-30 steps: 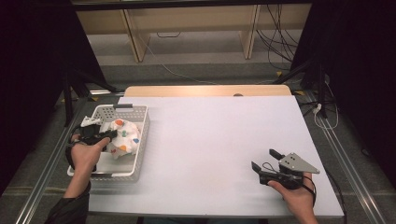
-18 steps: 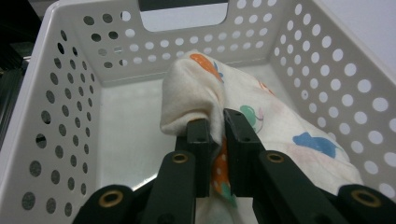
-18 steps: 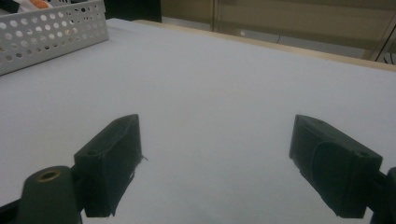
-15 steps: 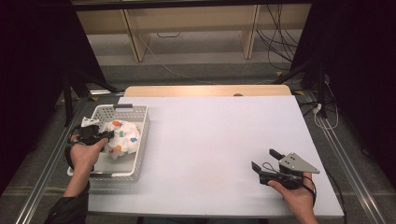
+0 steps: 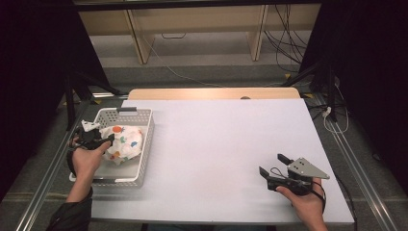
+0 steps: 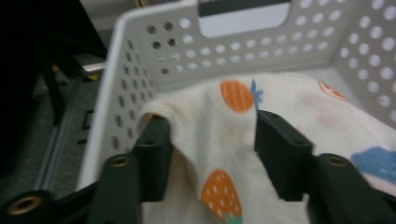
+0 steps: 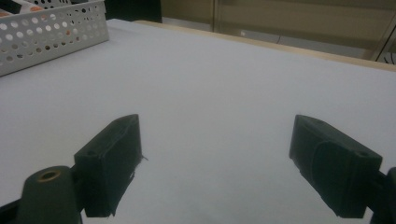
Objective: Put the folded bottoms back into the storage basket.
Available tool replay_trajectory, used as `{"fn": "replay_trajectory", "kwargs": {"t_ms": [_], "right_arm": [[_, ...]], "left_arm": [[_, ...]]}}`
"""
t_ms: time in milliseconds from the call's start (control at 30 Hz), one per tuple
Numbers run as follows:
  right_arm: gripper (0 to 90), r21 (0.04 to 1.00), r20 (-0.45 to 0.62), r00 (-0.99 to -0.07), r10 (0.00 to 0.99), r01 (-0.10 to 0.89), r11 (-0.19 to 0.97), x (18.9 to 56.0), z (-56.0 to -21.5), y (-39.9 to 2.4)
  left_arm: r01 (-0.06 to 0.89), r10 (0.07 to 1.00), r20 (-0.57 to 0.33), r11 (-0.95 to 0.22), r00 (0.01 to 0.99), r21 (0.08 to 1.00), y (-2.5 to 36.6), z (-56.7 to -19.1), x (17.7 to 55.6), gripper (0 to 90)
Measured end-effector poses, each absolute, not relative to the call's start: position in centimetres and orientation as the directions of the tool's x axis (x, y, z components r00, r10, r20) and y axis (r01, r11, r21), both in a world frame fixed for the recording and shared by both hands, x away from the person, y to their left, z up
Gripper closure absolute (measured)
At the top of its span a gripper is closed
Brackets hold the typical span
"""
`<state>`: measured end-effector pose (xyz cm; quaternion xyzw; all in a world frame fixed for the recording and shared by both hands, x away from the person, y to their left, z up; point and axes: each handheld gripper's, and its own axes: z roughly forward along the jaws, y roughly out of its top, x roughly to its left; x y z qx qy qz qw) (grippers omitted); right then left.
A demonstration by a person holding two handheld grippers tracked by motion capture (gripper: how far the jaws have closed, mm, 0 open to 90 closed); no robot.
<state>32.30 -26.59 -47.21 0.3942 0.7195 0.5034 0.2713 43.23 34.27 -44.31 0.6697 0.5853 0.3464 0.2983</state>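
Note:
A white cloth (image 5: 124,142) printed with orange strawberries and blue shapes lies bunched in a white perforated basket (image 5: 145,139) at the table's left. My left gripper (image 5: 108,139) reaches into the basket from its left side. Its jaws have just been opening, and in the left gripper view (image 6: 212,126) a fold of the cloth (image 6: 236,95) lies loose between them, draped over the left jaw. My right gripper (image 5: 272,163) rests low over the table near the front right, open, and in the right gripper view (image 7: 217,126) nothing is between its jaws.
The white tabletop (image 5: 216,130) stretches between basket and right gripper. The basket wall (image 6: 243,46) with its handle slot rises just beyond the left jaws. The basket (image 7: 46,32) sits far left in the right gripper view. Cables lie on the floor behind the table.
The left gripper's jaws, shut on the cloth before, now stand apart around it. The cloth stays in the basket. The right gripper has not moved.

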Motion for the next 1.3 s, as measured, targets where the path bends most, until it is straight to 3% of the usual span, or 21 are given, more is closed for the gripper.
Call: {"fn": "replay_trajectory", "kwargs": {"t_ms": [67,167,233,367,500,667,833,1000,1167,1300], "right_arm": [[17.6,0.937,0.008,-0.542,0.841,0.298,0.183,32.3,-47.2,-26.6],[17.6,0.936,0.005,-0.542,0.840,0.299,0.187,32.3,-47.2,-26.6],[17.6,0.937,0.007,-0.541,0.841,0.296,0.183,32.3,-47.2,-26.6],[17.6,0.938,0.005,-0.541,0.841,0.295,0.184,32.3,-47.1,-26.6],[17.6,0.937,0.003,-0.540,0.842,0.294,0.186,32.3,-47.0,-26.6],[17.6,0.935,0.003,-0.539,0.842,0.300,0.189,32.2,-47.0,-26.7],[17.6,0.939,0.003,-0.540,0.842,0.291,0.184,32.3,-47.0,-26.7],[17.6,0.940,0.004,-0.540,0.842,0.289,0.181,32.2,-47.0,-26.7],[17.6,0.941,0.002,-0.539,0.843,0.287,0.181,32.2,-46.9,-26.8],[17.6,0.938,0.002,-0.537,0.843,0.293,0.185,32.2,-46.8,-26.9]], "left_arm": [[0.556,0.990,0.125,-0.138,0.062,0.820,34.2,-44.1,43.2,37.2],[0.529,0.989,0.110,-0.145,0.097,0.836,33.5,-43.8,43.1,41.4],[0.530,0.983,0.116,-0.175,0.142,0.829,32.8,-43.7,43.2,47.7],[0.572,0.966,0.101,-0.224,0.239,0.789,31.2,-44.4,44.0,71.5],[0.628,0.951,0.103,-0.272,0.293,0.729,30.0,-45.2,44.7,83.3],[0.686,0.932,0.105,-0.329,0.347,0.649,29.8,-46.4,45.0,89.3],[0.702,0.919,0.086,-0.352,0.386,0.619,29.8,-46.9,45.0,89.2],[0.659,0.933,0.116,-0.324,0.340,0.678,30.3,-45.8,44.4,81.7],[0.503,0.955,0.052,-0.200,0.293,0.841,30.6,-42.8,42.6,53.6],[0.439,0.926,-0.049,-0.131,0.375,0.889,29.5,-41.0,40.9,38.2]]}}
